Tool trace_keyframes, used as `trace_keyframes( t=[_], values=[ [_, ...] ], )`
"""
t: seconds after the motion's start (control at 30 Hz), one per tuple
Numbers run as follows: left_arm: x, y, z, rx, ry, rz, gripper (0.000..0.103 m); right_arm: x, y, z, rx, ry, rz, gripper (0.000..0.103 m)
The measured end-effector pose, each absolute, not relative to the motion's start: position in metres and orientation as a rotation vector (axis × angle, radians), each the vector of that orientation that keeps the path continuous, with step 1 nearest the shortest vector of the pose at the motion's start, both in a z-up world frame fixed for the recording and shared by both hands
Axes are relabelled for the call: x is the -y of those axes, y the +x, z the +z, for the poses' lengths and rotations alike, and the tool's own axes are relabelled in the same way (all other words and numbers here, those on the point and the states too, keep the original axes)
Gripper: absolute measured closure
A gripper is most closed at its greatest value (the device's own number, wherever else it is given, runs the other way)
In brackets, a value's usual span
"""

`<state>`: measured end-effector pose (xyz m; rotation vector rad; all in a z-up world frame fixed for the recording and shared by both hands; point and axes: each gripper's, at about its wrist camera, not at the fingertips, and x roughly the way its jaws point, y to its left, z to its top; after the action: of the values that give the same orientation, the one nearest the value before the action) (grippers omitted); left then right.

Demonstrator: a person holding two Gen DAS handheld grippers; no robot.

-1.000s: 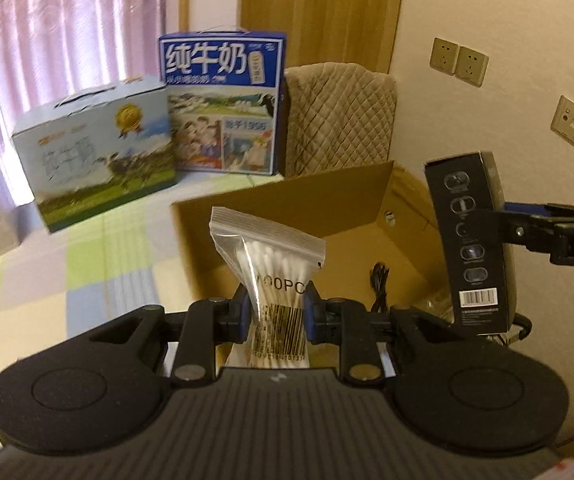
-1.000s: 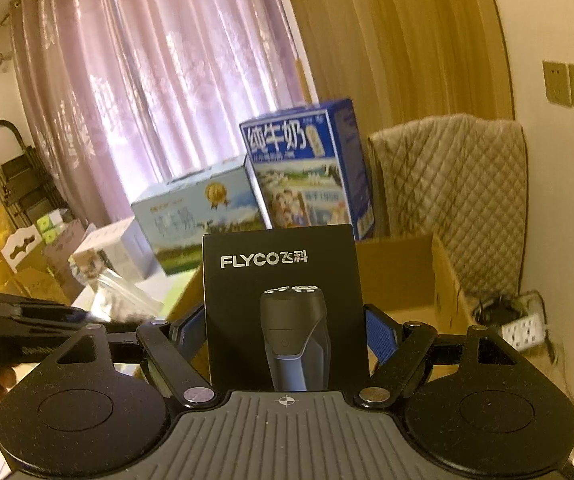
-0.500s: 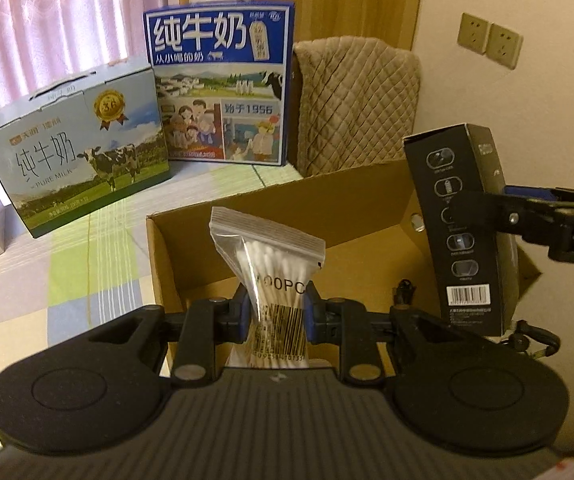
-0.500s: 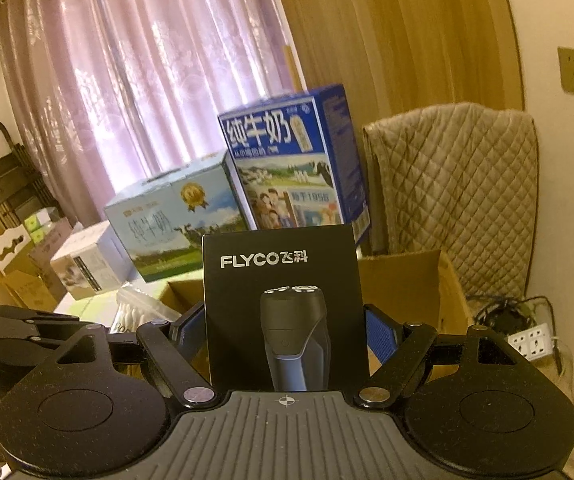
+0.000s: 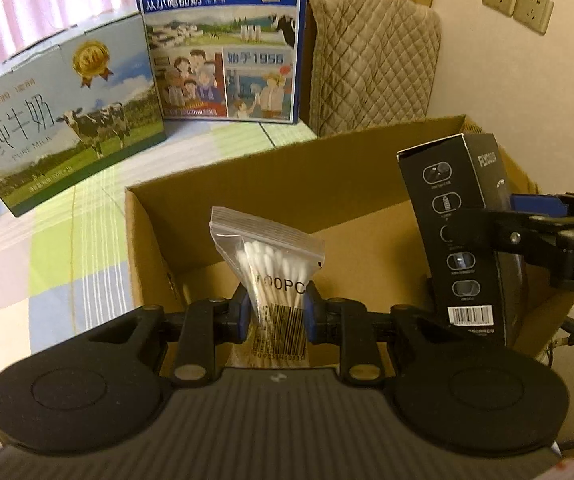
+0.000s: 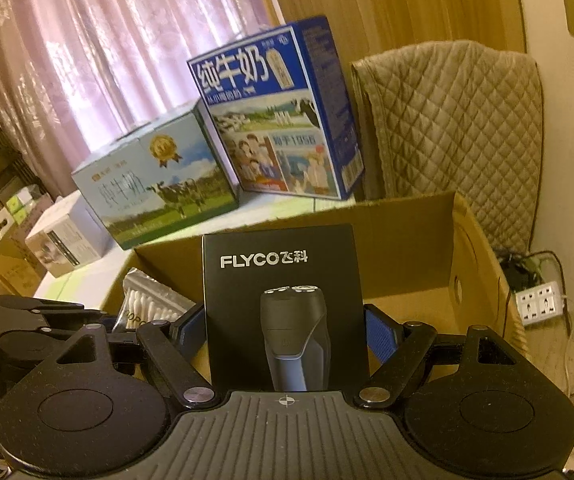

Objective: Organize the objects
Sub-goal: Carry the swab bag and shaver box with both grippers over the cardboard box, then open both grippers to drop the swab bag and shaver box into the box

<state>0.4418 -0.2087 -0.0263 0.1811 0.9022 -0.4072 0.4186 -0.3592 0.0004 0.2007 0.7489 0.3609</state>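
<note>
Jaws are clamped on both loads: the left gripper is closed on a bag of cotton swabs and the right gripper on a black shaver box, both held upright over the open cardboard box. Neither item is yet released, so the packing is judged unfinished. The carton's floor is mostly hidden by the grippers, and the milk cartons beyond are cropped.
</note>
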Motion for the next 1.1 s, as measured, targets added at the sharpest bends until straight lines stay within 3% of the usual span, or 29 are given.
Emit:
trace_keyframes(
  t=[0.3,0.87,1.1],
  values=[
    [0.213,0.444,-0.031,-0.907,0.203,-0.431,0.056,0.361,0.427,-0.008,-0.787,0.221,0.356,0.026],
    [0.201,0.438,-0.02,-0.88,0.205,-0.407,0.029,0.356,0.436,-0.005,-0.773,0.276,0.366,0.024],
    [0.197,0.428,-0.011,-0.864,0.194,-0.411,0.026,0.36,0.426,0.0,-0.758,0.275,0.354,0.023]
  ],
)
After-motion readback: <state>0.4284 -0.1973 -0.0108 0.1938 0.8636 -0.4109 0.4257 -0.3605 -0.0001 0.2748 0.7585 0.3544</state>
